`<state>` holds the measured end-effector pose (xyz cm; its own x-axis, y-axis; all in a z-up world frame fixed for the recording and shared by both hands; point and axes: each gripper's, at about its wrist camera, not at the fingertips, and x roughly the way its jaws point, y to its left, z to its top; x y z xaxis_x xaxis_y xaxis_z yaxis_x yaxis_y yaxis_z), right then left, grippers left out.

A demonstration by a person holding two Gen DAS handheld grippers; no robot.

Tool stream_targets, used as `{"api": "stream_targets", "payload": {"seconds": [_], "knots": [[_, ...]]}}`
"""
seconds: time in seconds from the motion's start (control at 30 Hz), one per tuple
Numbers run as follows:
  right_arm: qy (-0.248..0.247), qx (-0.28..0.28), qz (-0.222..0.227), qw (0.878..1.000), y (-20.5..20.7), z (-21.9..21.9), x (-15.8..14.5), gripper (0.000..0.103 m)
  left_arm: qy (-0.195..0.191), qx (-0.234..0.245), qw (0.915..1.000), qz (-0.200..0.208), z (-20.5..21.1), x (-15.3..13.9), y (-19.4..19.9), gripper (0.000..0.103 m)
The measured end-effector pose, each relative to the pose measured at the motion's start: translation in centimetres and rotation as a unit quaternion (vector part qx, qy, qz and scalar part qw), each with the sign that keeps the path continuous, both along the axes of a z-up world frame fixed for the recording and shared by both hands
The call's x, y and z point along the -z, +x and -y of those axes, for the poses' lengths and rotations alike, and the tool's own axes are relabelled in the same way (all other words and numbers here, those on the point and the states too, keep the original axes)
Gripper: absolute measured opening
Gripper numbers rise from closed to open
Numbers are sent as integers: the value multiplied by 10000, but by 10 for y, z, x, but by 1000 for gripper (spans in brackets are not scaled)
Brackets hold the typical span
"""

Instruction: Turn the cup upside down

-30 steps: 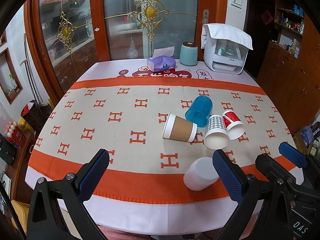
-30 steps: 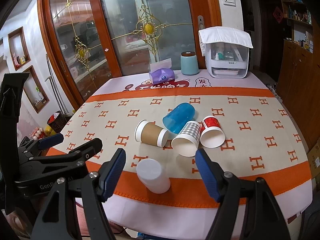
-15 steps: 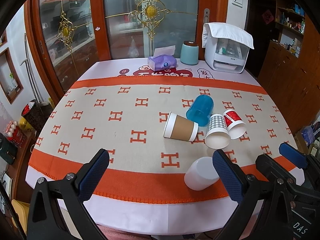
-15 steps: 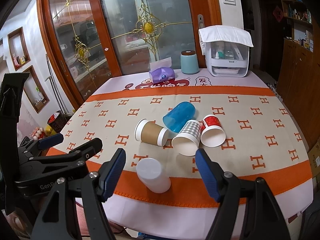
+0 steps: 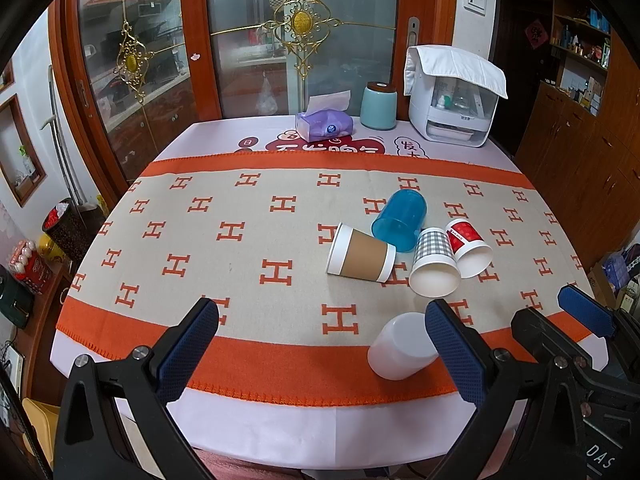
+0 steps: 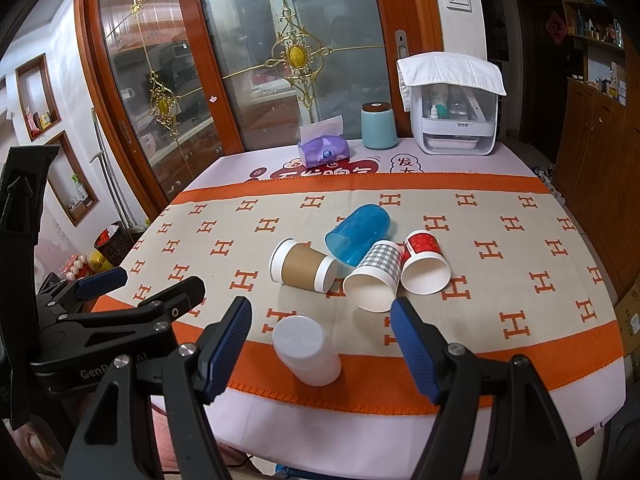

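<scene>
A white cup [image 5: 400, 346] stands upside down on the orange band near the table's front edge; it also shows in the right wrist view [image 6: 306, 350]. Behind it lie a brown paper cup [image 5: 360, 254], a blue plastic cup [image 5: 400, 216], a grey checked cup [image 5: 434, 264] and a red-and-white cup [image 5: 468, 246], all on their sides. My left gripper [image 5: 320, 340] is open and empty, left of the white cup. My right gripper [image 6: 320, 338] is open and empty, above the front edge with the white cup between its fingers in view.
A purple tissue box [image 5: 324, 126], a teal canister [image 5: 378, 106] and a white appliance [image 5: 454, 110] under a cloth stand at the table's far edge. Glass doors are behind. Wooden cabinets are on the right. The left gripper shows in the right wrist view [image 6: 100, 280].
</scene>
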<state>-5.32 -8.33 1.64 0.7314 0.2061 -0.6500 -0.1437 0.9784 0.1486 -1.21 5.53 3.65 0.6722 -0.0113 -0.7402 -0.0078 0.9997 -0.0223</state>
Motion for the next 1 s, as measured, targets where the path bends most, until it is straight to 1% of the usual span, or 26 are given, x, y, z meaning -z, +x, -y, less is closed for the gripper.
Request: {"api": "stream_targets", "payload": {"seconds": [1.0], "knots": [[-32,-11,47,10000,0,1,-1,72,0,-2,10000,4,2,-1,0,102]]}}
